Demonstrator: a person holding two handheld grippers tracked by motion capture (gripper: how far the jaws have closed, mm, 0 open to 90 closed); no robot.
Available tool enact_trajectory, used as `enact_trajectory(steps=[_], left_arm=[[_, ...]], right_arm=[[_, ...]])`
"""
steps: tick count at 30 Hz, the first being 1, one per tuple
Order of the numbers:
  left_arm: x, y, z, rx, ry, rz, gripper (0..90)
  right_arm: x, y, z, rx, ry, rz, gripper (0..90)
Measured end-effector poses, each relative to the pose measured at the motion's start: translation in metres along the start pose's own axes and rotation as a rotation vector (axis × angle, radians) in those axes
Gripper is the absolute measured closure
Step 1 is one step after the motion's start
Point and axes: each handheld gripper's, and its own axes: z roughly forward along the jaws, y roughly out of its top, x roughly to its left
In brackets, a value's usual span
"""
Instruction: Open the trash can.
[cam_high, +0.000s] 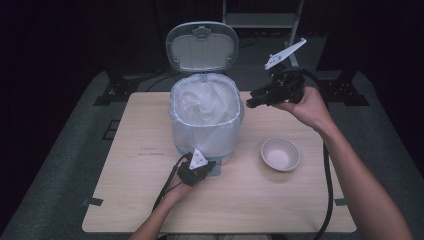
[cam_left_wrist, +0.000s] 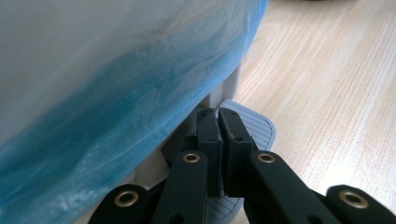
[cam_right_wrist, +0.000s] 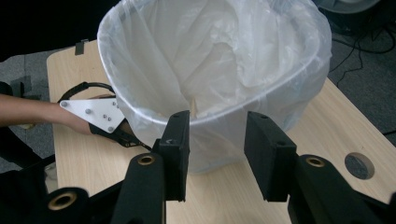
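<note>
A small pedal bin stands at the back middle of the table, lined with a white plastic bag, its lid raised upright. My left gripper is at the bin's front base. In the left gripper view its jaws are shut together and rest on the grey ribbed pedal, with the bag-covered wall close on the left. My right gripper hovers just right of the bin's rim. Its jaws stand open with nothing between them, pointing at the bag-lined rim.
An empty white bowl sits on the wooden table right of the bin. The right gripper view also shows the left hand with its grey plate beside the bin. Black cables trail off the near edge.
</note>
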Motion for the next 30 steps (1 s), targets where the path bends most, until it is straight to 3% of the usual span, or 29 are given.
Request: enact_trajectory(steps=[30], left_arm=[[0.000, 0.000, 0.000, 0.002, 0.001, -0.003, 88.5]], right_arm=[[-0.007, -0.065, -0.008, -0.016, -0.003, 0.056, 53.2]])
